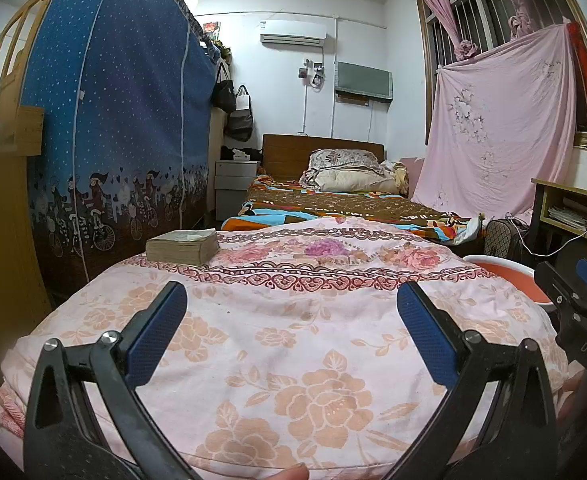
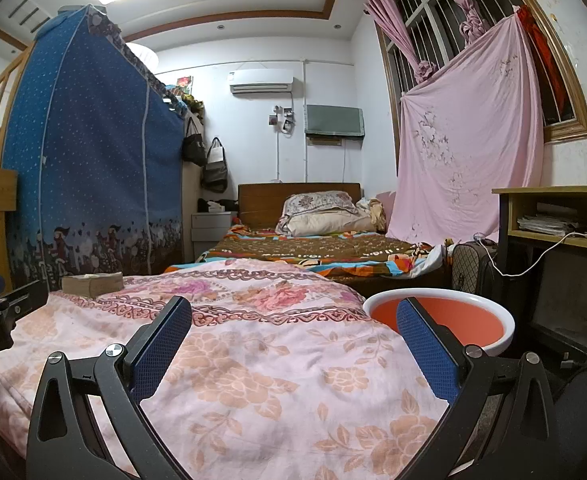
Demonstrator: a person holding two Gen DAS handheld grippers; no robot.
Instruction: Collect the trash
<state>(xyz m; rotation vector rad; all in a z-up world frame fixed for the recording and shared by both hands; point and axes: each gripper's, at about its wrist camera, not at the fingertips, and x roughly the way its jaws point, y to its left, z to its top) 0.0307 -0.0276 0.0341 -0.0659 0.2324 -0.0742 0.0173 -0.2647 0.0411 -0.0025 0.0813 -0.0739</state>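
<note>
My left gripper [image 1: 291, 316] hangs open over a pink flowered quilt [image 1: 293, 360] with nothing between its blue pads. My right gripper [image 2: 293, 336] is open too and empty, above the same quilt [image 2: 253, 380] near its right side. An orange basin with a white rim [image 2: 489, 344] sits low just beyond the right finger; in the left wrist view the basin [image 1: 509, 280] shows at the right. No loose litter shows on the quilt. Each gripper's black body appears at the edge of the other's view.
A thick worn book [image 1: 181, 246] lies on the quilt's far left. Beyond is a bed with a brown patterned cover [image 2: 325, 252] and pillows. A blue fabric wardrobe [image 1: 113, 120] stands left; a wooden desk [image 2: 553, 216] and a patterned bag [image 2: 473, 268] stand right.
</note>
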